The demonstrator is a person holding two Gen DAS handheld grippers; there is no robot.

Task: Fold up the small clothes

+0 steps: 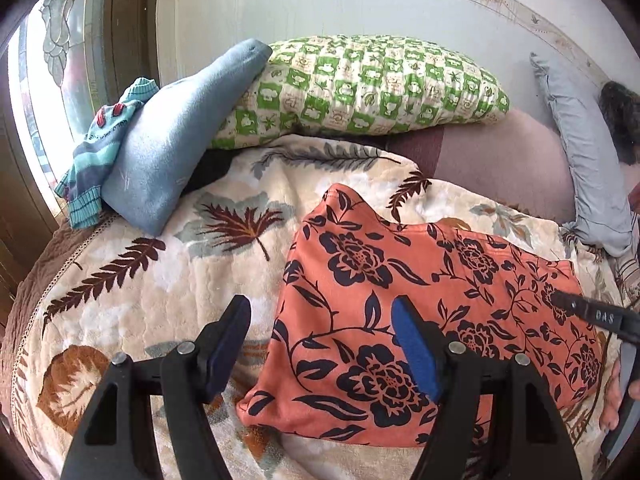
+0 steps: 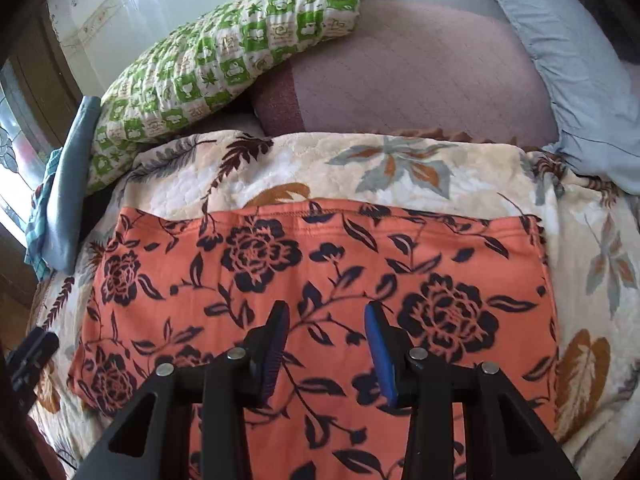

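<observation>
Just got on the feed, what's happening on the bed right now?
A person with a handheld gripper in each hand is folding small clothes on a bed. An orange floral garment lies spread on the leaf-print blanket. Both the left gripper and the right gripper are open above it, and neither holds any cloth. A blue garment and a striped one sit at the far left, by the green pillow.

The near hem of the orange cotton garment printed with dark flowers point(image 2: 320, 264) is cut off by the frame's lower edge; a striped teal knitted garment point(image 1: 96, 148) is partly hidden behind a blue fleece bundle point(image 1: 172, 140)
</observation>
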